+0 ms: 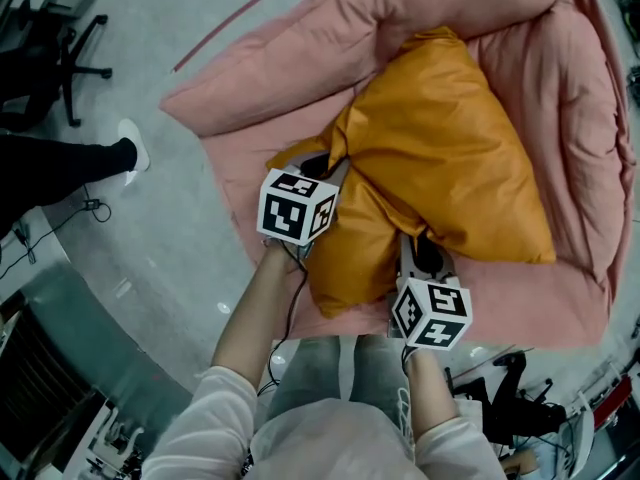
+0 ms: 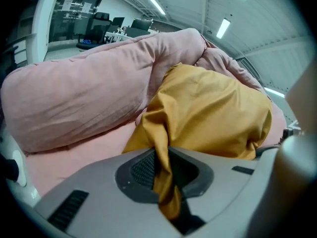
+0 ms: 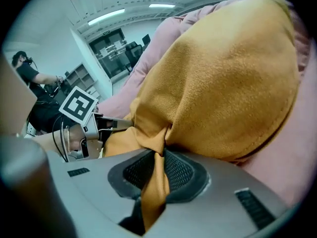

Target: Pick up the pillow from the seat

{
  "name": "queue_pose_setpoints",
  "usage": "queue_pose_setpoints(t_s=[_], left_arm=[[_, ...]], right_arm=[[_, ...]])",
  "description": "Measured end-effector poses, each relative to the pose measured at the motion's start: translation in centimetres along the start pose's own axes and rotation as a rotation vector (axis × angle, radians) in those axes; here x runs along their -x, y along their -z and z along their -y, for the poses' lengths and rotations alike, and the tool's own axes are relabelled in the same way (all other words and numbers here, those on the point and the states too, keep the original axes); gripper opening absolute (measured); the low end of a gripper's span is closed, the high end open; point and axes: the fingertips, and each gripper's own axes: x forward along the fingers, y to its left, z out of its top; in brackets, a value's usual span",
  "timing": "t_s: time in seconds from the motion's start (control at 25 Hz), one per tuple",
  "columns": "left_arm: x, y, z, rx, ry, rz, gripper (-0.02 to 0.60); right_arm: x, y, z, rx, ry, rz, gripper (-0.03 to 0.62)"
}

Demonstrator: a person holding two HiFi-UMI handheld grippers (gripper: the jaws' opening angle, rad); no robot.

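An orange pillow (image 1: 450, 148) lies on the padded pink seat (image 1: 280, 98). My left gripper (image 1: 325, 163) is at the pillow's near left edge. In the left gripper view a fold of the pillow (image 2: 213, 113) is pinched between the jaws of the left gripper (image 2: 163, 167), which is shut on it. My right gripper (image 1: 425, 253) is at the pillow's near right edge. The right gripper view shows the right gripper (image 3: 156, 175) shut on a bunched fold of the pillow (image 3: 233, 83). The left gripper (image 3: 81, 128) also appears there, off to the left.
The pink seat's thick raised back (image 2: 84, 98) rises behind the pillow. On the grey floor to the left are a person's leg with a white shoe (image 1: 130, 148) and an office chair (image 1: 60, 58). Cables and gear (image 1: 520, 408) lie at the lower right.
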Motion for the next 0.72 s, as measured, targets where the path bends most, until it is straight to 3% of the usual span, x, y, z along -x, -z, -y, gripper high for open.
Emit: queue_pose_setpoints(t_s=[0.16, 0.36, 0.72], left_arm=[[2.0, -0.3, 0.7, -0.016, -0.033, 0.026, 0.014], [5.0, -1.7, 1.9, 0.029, -0.036, 0.091, 0.011], [12.4, -3.7, 3.6, 0.033, -0.089, 0.175, 0.011]], right_arm=[[1.3, 0.0, -0.7, 0.024, -0.032, 0.016, 0.044], [3.4, -0.7, -1.2, -0.035, -0.093, 0.057, 0.035], [8.8, -2.3, -4.9, -0.012, -0.184, 0.112, 0.035]])
